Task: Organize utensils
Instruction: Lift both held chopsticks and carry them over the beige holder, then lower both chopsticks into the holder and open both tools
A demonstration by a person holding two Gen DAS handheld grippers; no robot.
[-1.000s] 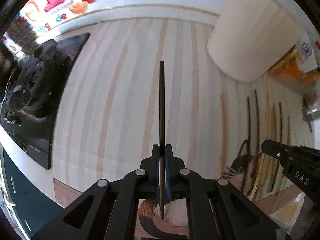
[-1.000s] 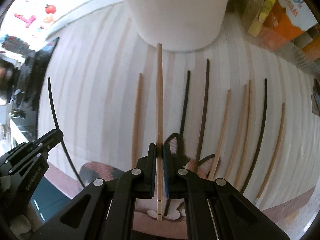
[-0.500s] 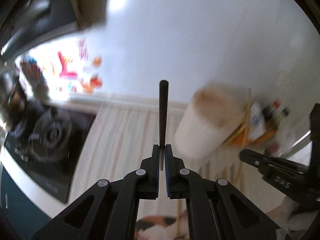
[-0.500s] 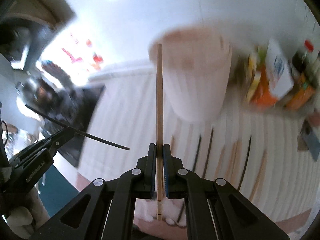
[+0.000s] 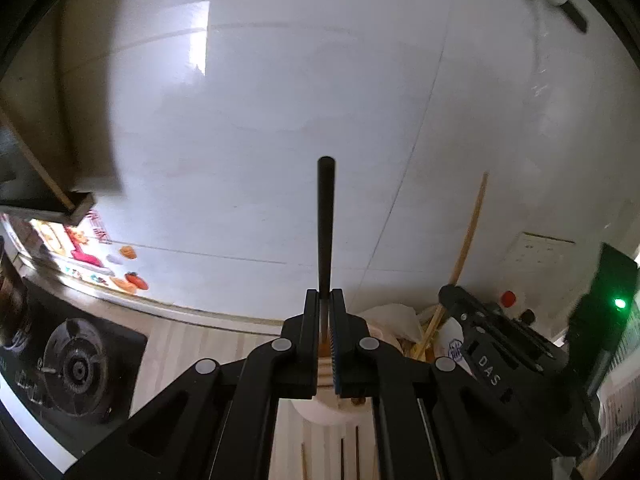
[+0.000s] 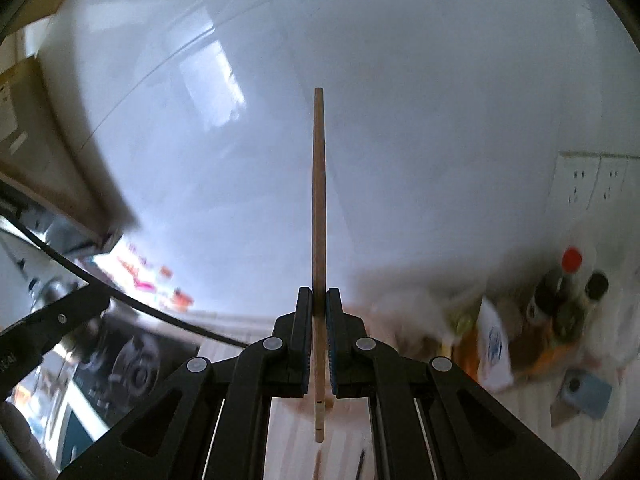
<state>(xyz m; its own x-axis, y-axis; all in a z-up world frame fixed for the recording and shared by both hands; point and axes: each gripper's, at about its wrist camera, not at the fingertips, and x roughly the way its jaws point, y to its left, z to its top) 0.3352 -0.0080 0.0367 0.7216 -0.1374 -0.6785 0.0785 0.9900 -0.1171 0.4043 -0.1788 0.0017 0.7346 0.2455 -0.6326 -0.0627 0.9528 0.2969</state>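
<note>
Biggest thing in view was the white tiled wall (image 5: 304, 120), filling most of both wrist views behind the grippers. Below it sat one striped mat (image 5: 224, 340) on the counter, and to the left gripper's lower left one black gas stove (image 5: 76, 368) with a single burner showing.

Just past the left gripper's fingertips stood one white holder cup (image 5: 384, 316). It had some pale chopsticks in it, but they were half hidden by the gripper, so I couldn't count them. Right of the right gripper was a blurry cluster of bottles and packets (image 6: 560, 304); I could make out two dark bottles, one with a red cap. A few loose sticks lay on the mat under the left gripper, too cut off to count properly.

Held chopsticks: two, one per gripper. The left gripper (image 5: 325, 304) was clamped tight on one black chopstick (image 5: 325, 220), which stuck straight out ahead of the fingers. The right gripper (image 6: 319, 304) was pinched closed on one wooden chopstick (image 6: 319, 200), also pointing straight ahead, with its short end poking out behind the pads.
</note>
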